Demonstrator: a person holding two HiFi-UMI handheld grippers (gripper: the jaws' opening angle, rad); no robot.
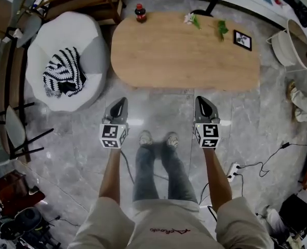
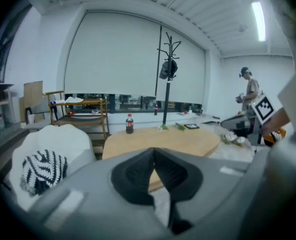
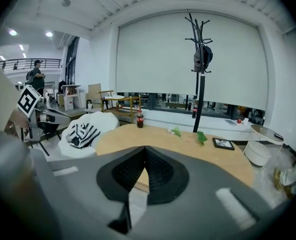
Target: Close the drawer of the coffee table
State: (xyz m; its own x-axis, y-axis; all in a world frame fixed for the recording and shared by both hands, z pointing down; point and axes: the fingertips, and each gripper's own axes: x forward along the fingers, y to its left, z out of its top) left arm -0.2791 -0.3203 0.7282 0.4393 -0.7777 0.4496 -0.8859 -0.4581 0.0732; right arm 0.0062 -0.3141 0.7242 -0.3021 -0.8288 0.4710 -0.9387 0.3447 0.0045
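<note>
Both clenched and empty, the left hand-held gripper [image 1: 122,102] and right hand-held gripper [image 1: 200,101] hang over the floor [image 1: 161,110], just short of the oval wooden surface's [image 1: 184,56] near edge; its drawer cannot be made out

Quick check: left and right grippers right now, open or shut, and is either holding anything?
Left gripper: closed, holding nothing.
Right gripper: closed, holding nothing.

The right claw [image 3: 144,151], closed and empty, faces the coffee table [image 3: 188,151].
</note>
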